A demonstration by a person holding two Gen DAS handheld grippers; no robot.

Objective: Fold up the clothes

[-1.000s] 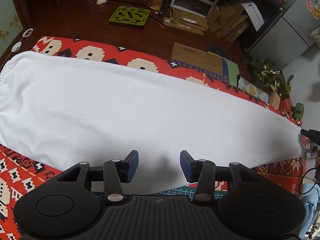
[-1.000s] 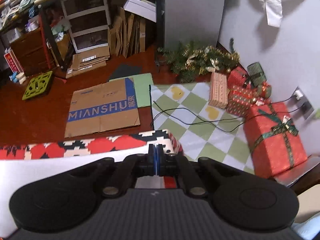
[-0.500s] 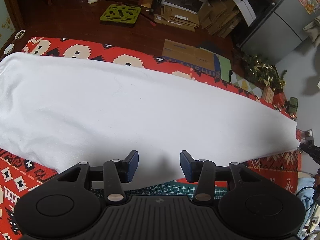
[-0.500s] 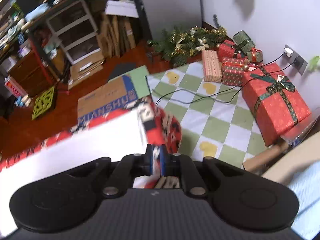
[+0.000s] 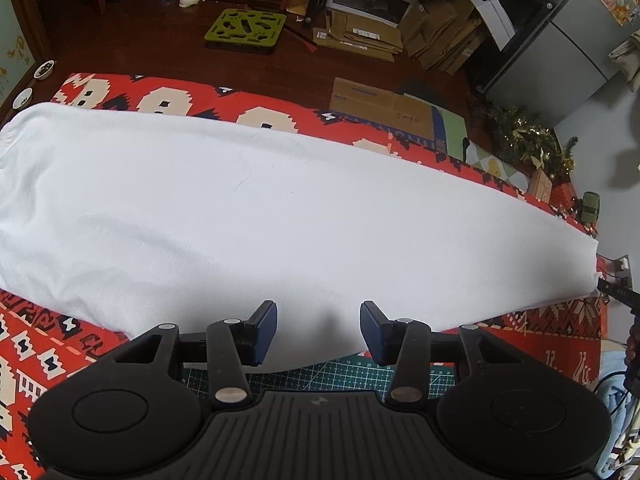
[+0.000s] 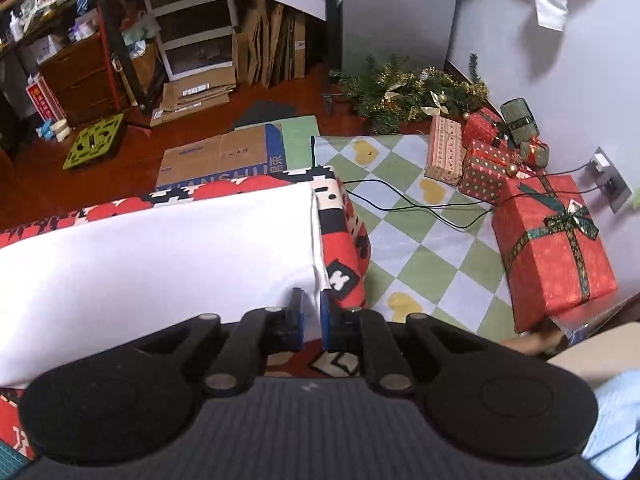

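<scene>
A white garment [image 5: 260, 216] lies spread flat on a table with a red patterned cloth [image 5: 168, 98]. My left gripper [image 5: 318, 330] is open and empty, hovering over the garment's near edge. In the right wrist view the garment [image 6: 160, 248] ends at its right edge by the table corner. My right gripper [image 6: 311, 318] is slightly open, its blue pads either side of the garment's near right corner, not gripping it. The right gripper's tip shows in the left wrist view [image 5: 614, 288] at the garment's far right end.
A green cutting mat [image 5: 344, 374] peeks out under the garment near me. Beyond the table lie cardboard boxes [image 6: 224, 158], a checkered floor mat [image 6: 420, 216], wrapped gifts [image 6: 556, 252], a cable and a grey cabinet [image 5: 560, 52].
My right gripper was shut on the garment's corner, carried it to the right and down onto the table, then opened and let go. The left gripper stayed open and nearly still.
</scene>
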